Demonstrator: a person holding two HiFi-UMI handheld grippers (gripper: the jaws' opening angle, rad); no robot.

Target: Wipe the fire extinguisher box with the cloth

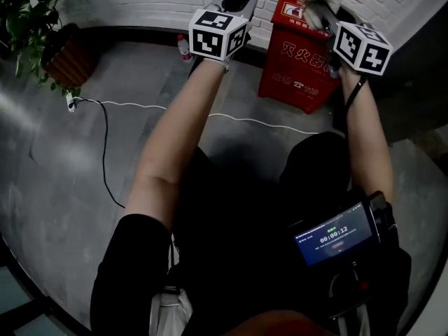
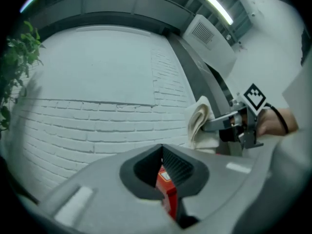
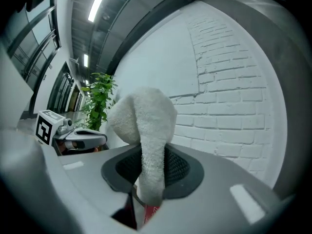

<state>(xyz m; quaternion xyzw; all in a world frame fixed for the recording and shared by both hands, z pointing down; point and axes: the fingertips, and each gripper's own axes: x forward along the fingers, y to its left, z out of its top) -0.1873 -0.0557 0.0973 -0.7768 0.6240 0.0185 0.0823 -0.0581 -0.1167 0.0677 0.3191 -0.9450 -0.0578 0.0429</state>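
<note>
- Right gripper (image 3: 151, 172) — jaws clamped on the white cloth (image 3: 145, 123), at the top of the red fire extinguisher box (image 1: 297, 72).
- Left gripper (image 2: 163, 162) — jaws together, nothing held (box visible beyond).

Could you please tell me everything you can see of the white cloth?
The cloth is white and fluffy, like terry towelling. It is bunched and folded over, clamped between the jaws of the right claw, with its rounded fold standing up beyond them. In the head view it sits at the top of the red fire extinguisher box, close to the white brick wall. Whether it touches the box cannot be told.
</note>
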